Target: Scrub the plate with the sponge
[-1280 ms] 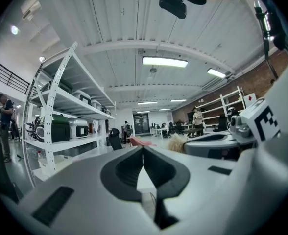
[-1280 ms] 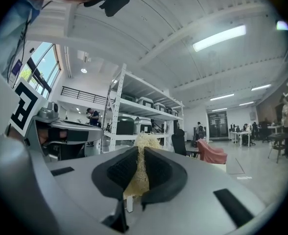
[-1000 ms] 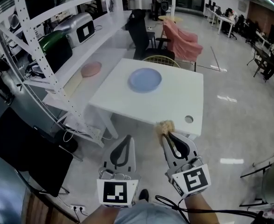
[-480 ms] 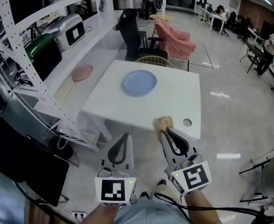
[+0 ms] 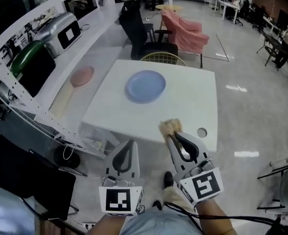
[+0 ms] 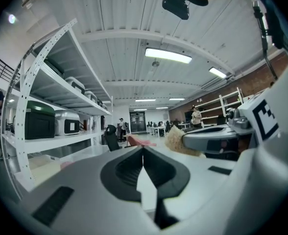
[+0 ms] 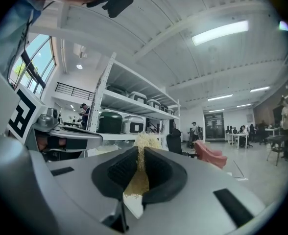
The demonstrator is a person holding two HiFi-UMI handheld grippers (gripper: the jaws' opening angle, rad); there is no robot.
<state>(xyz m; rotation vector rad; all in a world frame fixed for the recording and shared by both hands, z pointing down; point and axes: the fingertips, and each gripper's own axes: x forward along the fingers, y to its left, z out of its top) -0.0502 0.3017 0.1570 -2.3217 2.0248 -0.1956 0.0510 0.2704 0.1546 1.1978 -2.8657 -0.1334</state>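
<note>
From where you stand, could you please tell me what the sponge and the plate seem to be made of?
Sponge: looks like coarse natural fibre, loofah-like, matte tan; loose frayed strands stick out at its edges. Plate: smooth and evenly pale blue with a faint sheen; plastic or glazed ceramic, I cannot tell which.

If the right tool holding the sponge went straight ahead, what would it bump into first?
Probably the white table: the sponge in the right tool is at its near edge. The blue plate lies farther along, though height is hard to judge.
</note>
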